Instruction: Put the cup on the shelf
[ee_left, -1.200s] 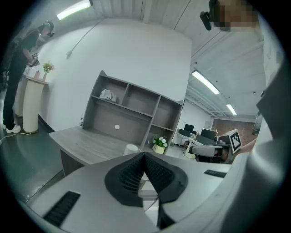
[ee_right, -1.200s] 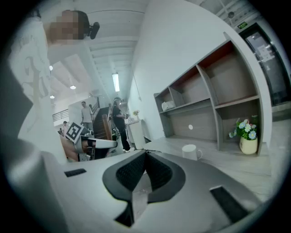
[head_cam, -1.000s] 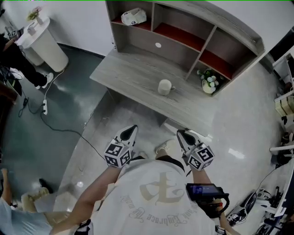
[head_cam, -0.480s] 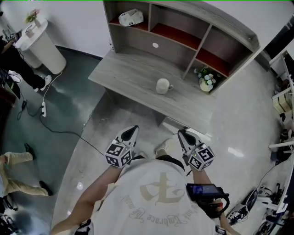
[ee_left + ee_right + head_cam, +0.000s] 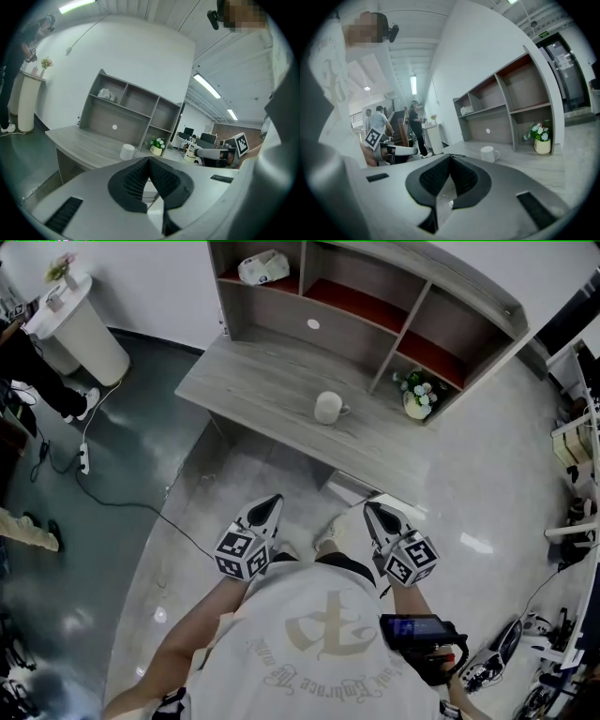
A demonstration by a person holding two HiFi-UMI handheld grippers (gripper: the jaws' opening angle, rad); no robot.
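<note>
A white cup [image 5: 328, 408] with its handle to the right stands upright on the grey wooden desk [image 5: 246, 381], in front of the open shelf unit [image 5: 453, 273] at the desk's back. The cup [image 5: 127, 152] also shows far ahead in the left gripper view, and the cup [image 5: 488, 153] in the right gripper view. My left gripper [image 5: 271, 504] and right gripper [image 5: 373, 513] are held close to my body, well short of the desk and pointing toward it. Both are shut with nothing between their jaws.
A pot of flowers [image 5: 417, 400] sits in the lower right compartment, and a white object [image 5: 262, 266] in the upper left one. A white pedestal [image 5: 82, 332] stands at the left, with a cable and power strip [image 5: 84, 459] on the floor. Racks crowd the right edge.
Both grippers stay shut in the same place before my body. The desk and cup have drifted slightly up and left in the head view. The bystander at the lower left has mostly walked out of view.
</note>
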